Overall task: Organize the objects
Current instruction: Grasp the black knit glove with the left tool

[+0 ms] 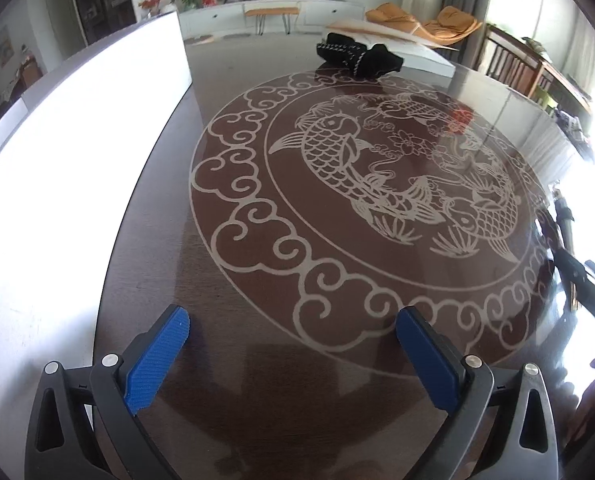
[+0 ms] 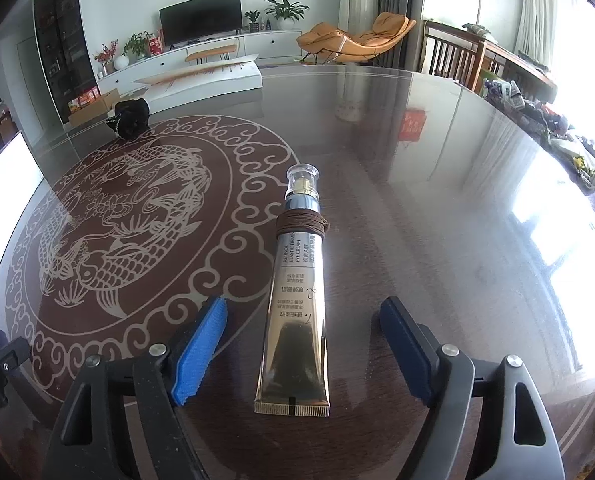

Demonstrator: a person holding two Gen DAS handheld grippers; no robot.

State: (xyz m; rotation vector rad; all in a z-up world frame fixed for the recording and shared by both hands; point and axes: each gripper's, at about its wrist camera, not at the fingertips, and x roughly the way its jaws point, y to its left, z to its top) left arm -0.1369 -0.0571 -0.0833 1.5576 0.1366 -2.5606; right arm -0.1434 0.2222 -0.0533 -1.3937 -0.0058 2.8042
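Note:
A gold eye-cream tube [image 2: 295, 312] lies flat on the glass table, its clear cap [image 2: 303, 178] pointing away from me, with a brown cord [image 2: 302, 225] wound around its neck. My right gripper [image 2: 303, 340] is open, its blue pads on either side of the tube's lower half without touching it. My left gripper [image 1: 293, 344] is open and empty over the table's near edge. A black scrunchie-like cloth item [image 1: 357, 56] lies at the far side of the table; it also shows in the right wrist view [image 2: 131, 120].
The round glass table [image 2: 437, 200] has a fish and cloud pattern [image 1: 357, 184]. A white box [image 1: 97, 92] stands at its left, a flat white carton [image 2: 201, 80] at the far edge. Chairs and cluttered shelves [image 2: 537, 112] stand to the right.

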